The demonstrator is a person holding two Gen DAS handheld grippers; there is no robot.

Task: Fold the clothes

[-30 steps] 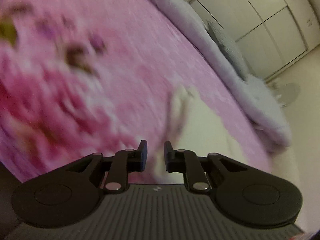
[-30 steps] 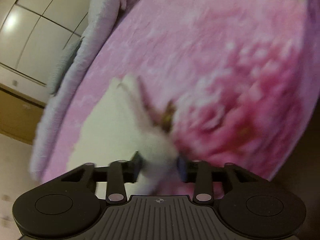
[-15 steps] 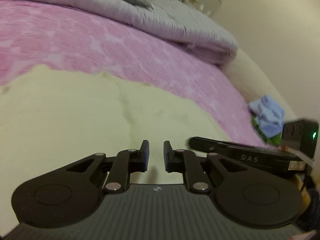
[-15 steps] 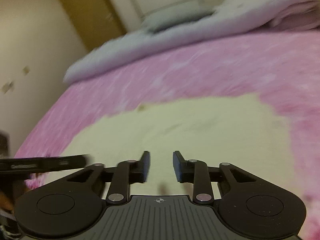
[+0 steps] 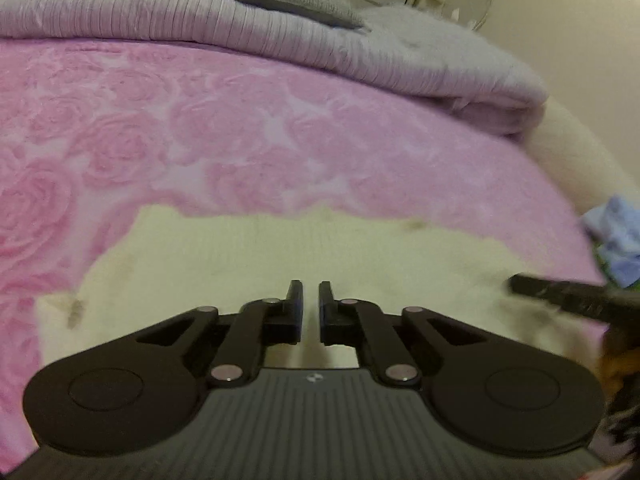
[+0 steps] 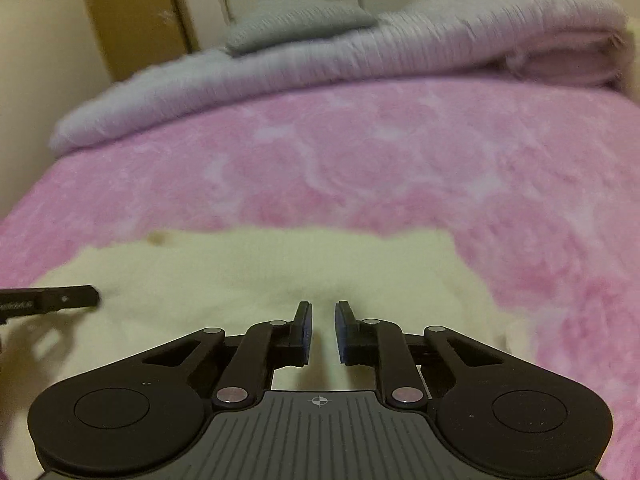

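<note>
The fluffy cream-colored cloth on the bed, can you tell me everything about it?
The cream garment looks soft and fuzzy, like fleece. It lies spread flat on the pink rose-patterned blanket, with uneven edges and a few small dark marks near its far edge and left side. The left gripper and right gripper sit just over it, jaws slightly apart, holding nothing.

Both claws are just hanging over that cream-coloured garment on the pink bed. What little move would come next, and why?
Probably lower both claws to pinch the cream garment at its near edge. The left claw and right claw are slightly apart with nothing between the fingers, and the garment lies spread flat on the pink blanket, so no fold can begin until it is gripped.
</note>
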